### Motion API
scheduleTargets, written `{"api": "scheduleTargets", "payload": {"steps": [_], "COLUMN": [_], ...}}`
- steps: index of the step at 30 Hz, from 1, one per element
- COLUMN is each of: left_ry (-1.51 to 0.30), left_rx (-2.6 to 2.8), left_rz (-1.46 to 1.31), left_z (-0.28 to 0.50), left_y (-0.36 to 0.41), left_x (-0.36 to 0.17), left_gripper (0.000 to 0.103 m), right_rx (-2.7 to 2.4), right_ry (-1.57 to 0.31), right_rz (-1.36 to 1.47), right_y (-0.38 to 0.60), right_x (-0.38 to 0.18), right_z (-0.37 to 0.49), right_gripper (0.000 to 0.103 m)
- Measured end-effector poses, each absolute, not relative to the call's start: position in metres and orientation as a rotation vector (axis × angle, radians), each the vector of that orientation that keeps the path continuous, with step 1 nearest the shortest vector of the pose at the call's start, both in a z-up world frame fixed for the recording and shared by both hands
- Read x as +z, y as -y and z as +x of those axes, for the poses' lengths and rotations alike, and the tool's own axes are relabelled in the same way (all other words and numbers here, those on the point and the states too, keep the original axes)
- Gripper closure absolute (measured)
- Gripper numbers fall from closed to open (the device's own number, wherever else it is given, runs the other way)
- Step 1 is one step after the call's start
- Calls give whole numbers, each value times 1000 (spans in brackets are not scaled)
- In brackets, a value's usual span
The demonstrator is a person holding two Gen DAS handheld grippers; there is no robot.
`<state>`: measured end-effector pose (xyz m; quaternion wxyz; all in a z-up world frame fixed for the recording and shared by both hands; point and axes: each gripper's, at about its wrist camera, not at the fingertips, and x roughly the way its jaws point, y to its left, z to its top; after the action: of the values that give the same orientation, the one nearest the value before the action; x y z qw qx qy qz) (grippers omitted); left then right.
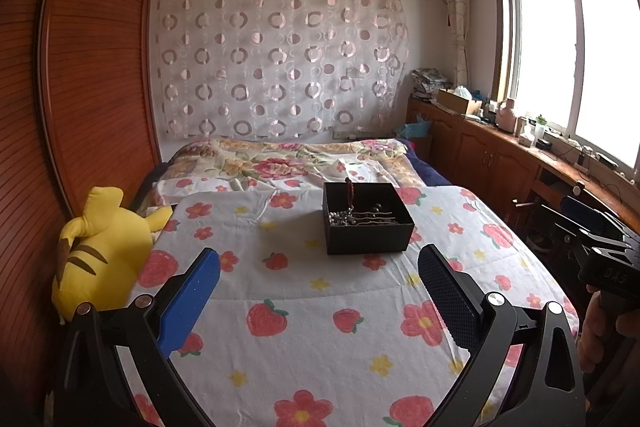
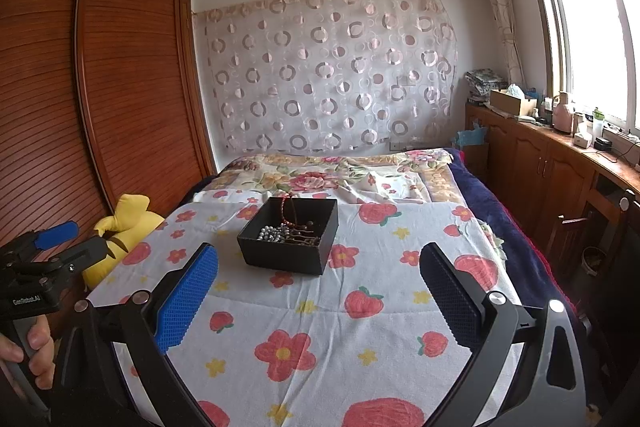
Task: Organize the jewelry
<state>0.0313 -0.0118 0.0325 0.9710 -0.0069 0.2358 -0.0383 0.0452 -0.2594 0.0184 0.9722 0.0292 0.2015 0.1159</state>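
Observation:
A black open box sits on the flowered bedsheet. Inside lie silver beads, dark bead strands and a red bead string draped over the far wall. My left gripper is open and empty, hovering above the sheet in front of the box. In the right wrist view the box lies ahead and slightly left of my right gripper, also open and empty. The left gripper shows at the far left there.
A yellow plush toy lies at the bed's left edge against the wooden wardrobe. A folded floral quilt lies at the head of the bed. Wooden cabinets with clutter run under the window on the right.

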Motion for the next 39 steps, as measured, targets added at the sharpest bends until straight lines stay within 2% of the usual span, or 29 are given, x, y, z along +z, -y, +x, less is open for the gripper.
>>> {"api": "scheduleTargets", "payload": {"steps": [39], "left_ry": [-465], "left_rx": [-79], "left_rz": [-10], "left_z": [28], "left_y": [17], "left_x": [37], "left_gripper": [7], "right_rx": [235], "right_ry": [-407], "right_rz": [60], "right_y": [259], "right_x": [19], "right_z": [45], "right_gripper": [2]}}
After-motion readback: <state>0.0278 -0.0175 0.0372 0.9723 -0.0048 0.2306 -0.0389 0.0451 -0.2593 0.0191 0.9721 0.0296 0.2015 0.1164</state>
